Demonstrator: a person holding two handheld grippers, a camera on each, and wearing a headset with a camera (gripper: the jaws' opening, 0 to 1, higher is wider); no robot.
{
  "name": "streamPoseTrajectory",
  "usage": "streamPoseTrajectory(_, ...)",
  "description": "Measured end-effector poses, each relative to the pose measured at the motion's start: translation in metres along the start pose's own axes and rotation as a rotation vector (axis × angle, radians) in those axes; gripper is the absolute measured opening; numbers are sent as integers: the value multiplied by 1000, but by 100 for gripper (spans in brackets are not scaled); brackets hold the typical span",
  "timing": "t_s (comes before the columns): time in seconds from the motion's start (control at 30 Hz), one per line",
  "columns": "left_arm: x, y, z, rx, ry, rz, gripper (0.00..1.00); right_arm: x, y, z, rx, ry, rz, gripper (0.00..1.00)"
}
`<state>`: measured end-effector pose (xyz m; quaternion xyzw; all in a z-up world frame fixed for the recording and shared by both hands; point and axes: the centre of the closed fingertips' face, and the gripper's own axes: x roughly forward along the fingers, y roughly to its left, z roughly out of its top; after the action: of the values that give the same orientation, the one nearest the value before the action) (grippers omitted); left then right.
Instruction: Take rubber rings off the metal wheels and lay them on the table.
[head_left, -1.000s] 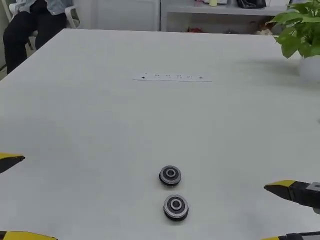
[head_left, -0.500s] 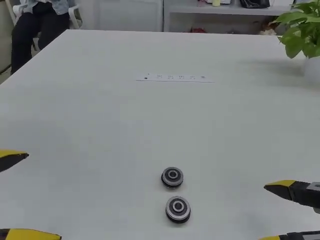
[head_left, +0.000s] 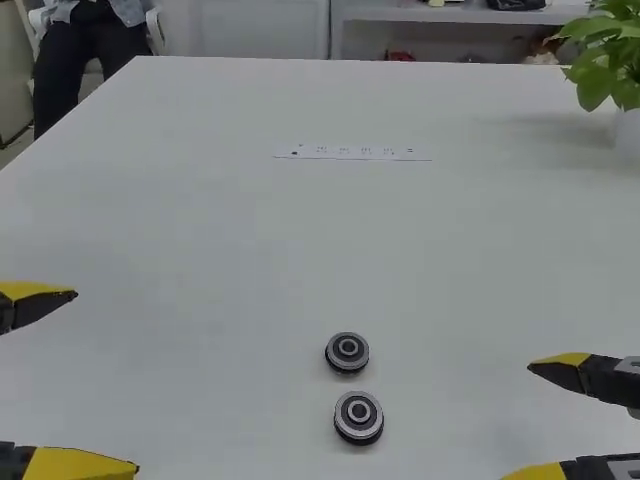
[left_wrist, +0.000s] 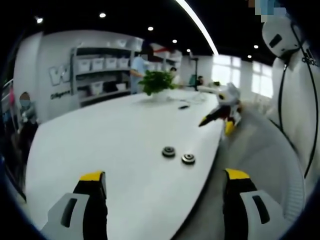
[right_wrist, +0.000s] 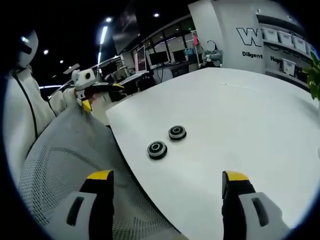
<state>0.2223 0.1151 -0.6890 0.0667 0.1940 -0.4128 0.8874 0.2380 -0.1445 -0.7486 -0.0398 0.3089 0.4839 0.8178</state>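
The left gripper has edged in toward the near wheel, which lies flat on the table. Both grippers gape wide and empty. The right gripper is closer to that wheel. The far wheel lies just beyond it, and the rubber rings are not yet off.

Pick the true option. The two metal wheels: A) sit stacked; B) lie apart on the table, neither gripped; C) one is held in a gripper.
B: the far wheel and near wheel lie apart on the table, with the left gripper and right gripper both open, away from them.
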Motion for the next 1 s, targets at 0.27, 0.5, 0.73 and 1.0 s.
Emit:
streamPoseTrajectory(0.27,9,-10,8,39,19,-39,98,1,0,1,-17,5,10,85)
streamPoseTrajectory(0.5,20,-10,21,87,7,-54,96,4,2,3,-34,-6,33,84)
streamPoseTrajectory(0.73,31,-17,28,148,24,-111,94,14,4,2,-57,7,67,82)
streamPoseTrajectory(1.0,44,-19,29,210,53,-152,93,23,6,9,-80,-9,104,80)
